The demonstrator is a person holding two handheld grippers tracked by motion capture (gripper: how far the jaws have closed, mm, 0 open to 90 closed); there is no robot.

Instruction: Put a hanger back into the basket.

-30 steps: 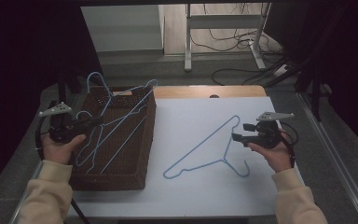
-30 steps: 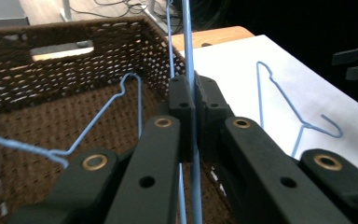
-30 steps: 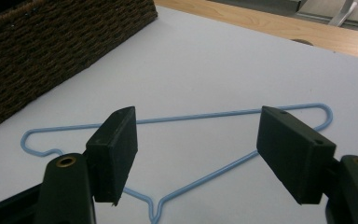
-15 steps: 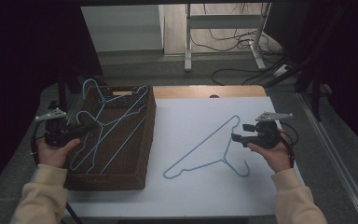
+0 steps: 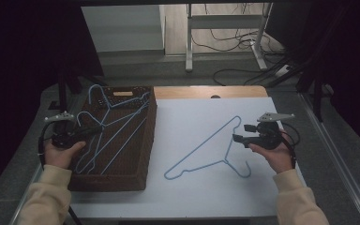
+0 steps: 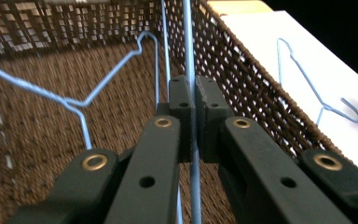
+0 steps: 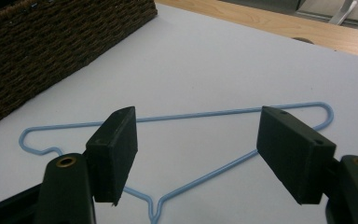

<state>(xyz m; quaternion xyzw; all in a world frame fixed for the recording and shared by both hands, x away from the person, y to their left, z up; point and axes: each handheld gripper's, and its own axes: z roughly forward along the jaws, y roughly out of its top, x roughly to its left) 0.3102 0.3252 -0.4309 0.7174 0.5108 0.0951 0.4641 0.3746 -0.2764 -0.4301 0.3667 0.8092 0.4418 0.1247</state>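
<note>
Inside basket [image 6: 261,88], hanger wire [image 6: 189,56] clamped by left hand-held gripper [image 6: 195,100]

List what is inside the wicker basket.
The wicker basket holds blue wire hangers, apparently three, overlapping. The left hand-held gripper is shut on one wire. The basket floor beneath the gripper is covered.

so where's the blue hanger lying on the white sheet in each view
High view: the blue hanger lies mid-sheet, right of the wicker basket, near the open right gripper.
Left gripper view: far right, beyond the basket wall.
Right gripper view: centre, behind the spread jaws.
Shared landmark: the wicker basket.
</note>
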